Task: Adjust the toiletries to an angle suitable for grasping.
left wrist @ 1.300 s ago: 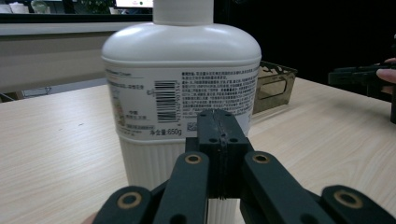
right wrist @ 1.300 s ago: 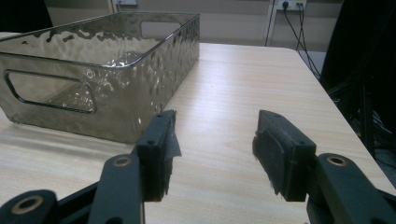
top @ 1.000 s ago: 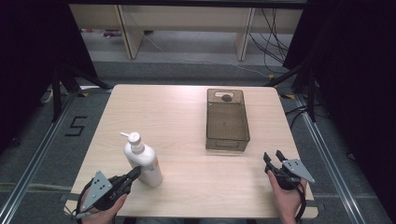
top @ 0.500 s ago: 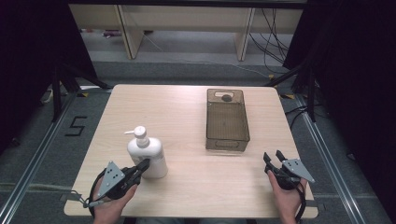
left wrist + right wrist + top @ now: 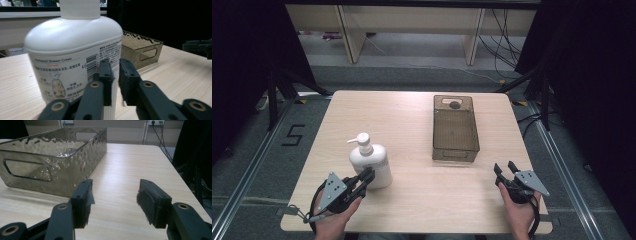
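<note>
Right against your left gripper [image 5: 366,176] stands the white pump bottle [image 5: 372,165], upright near the table [image 5: 412,115] edge, its lower side nipped between jaws almost pressed together, probably to steady it. Your right gripper [image 5: 506,168] rests spread and empty, the brown bin [image 5: 455,150] just ahead of its jaws.

A light wooden table [image 5: 412,125] with rounded corners is seen from above. A white pump bottle [image 5: 371,162] is stood upright on it toward seven o'clock, and a translucent brown bin [image 5: 455,129] is set lengthwise toward two o'clock, well apart from the bottle.
</note>
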{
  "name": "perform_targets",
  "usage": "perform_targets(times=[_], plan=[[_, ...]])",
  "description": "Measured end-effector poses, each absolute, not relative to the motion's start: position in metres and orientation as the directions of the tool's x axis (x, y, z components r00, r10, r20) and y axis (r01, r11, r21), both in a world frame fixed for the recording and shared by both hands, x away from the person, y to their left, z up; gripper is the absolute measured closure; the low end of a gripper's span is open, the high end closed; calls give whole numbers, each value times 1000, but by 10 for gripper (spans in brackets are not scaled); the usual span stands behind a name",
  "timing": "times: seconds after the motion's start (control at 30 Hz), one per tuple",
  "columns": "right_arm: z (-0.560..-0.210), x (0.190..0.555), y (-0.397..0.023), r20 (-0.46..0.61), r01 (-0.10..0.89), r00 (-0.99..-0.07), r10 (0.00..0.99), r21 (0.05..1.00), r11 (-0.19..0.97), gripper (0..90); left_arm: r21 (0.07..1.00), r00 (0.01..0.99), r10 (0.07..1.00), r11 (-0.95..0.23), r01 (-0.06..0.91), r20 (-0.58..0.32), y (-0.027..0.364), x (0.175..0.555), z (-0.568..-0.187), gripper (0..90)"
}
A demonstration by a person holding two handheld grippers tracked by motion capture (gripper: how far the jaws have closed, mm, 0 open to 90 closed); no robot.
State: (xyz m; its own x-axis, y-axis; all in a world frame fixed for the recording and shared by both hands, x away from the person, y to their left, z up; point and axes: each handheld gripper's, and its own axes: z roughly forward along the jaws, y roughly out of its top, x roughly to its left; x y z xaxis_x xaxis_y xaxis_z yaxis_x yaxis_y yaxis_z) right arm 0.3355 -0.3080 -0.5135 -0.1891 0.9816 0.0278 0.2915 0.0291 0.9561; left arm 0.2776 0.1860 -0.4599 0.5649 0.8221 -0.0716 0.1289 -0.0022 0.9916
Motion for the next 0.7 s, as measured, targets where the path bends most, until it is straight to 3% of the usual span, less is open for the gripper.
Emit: perform_targets(times=[0.03, 0.07, 0.3, 0.7], plan=[[-513, 335, -308, 25, 286, -183, 983, 958, 28, 450, 993, 548, 835, -8, 118, -59, 187, 273, -457, 681], [-513, 335, -308, 25, 286, -183, 983, 958, 28, 450, 994, 528, 848, -7, 109, -51, 187, 270, -455, 681], [-513, 335, -309, 43, 288, -205, 978, 957, 18, 440, 999, 427, 904, -7, 38, -10, 187, 260, -439, 451], [-512, 335, -308, 49, 308, -184, 982, 951, 11, 439, 1000, 378, 926, -13, 15, 6, 181, 273, -429, 446]])
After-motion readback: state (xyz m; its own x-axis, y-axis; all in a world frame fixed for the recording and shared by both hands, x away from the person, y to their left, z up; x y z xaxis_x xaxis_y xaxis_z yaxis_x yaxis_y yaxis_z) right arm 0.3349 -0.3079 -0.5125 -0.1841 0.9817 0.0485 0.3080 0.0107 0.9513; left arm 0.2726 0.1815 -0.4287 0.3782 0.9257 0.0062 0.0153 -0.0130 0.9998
